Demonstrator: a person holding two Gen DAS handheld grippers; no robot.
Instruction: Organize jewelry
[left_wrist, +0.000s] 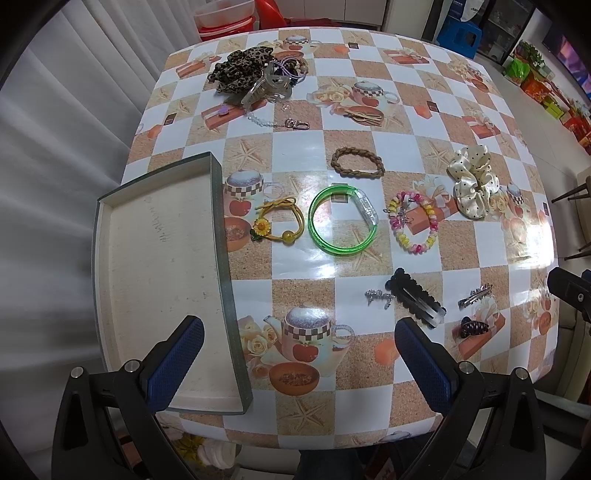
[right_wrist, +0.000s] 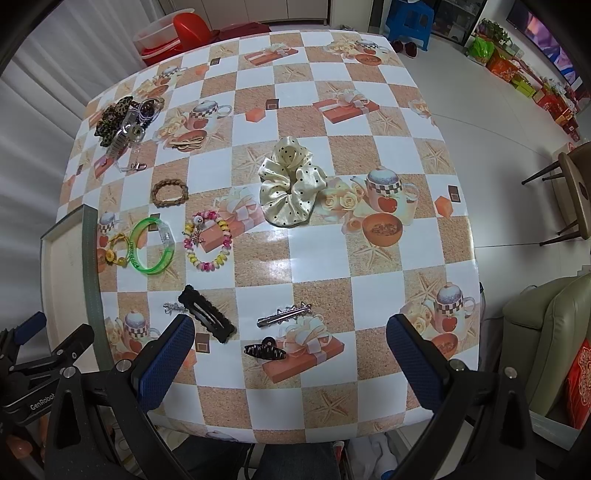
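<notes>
Green plastic bangle (left_wrist: 344, 220), centre frame beside the tray (left_wrist: 155, 288): stiff, light, slippery; pinch across the rim. Left gripper (left_wrist: 299, 365) and right gripper (right_wrist: 290, 363) both hover with jaws apart, empty.

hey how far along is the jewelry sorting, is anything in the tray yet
Barely started, it seems. Done: nothing; the tray is empty. In hand: nothing; the left tool and right tool are both open, hovering at the table's near edge. Left: everything, including the green bangle, yellow flower tie, cream scrunchie, black snap clip and the far pile with the leopard scrunchie.
</notes>
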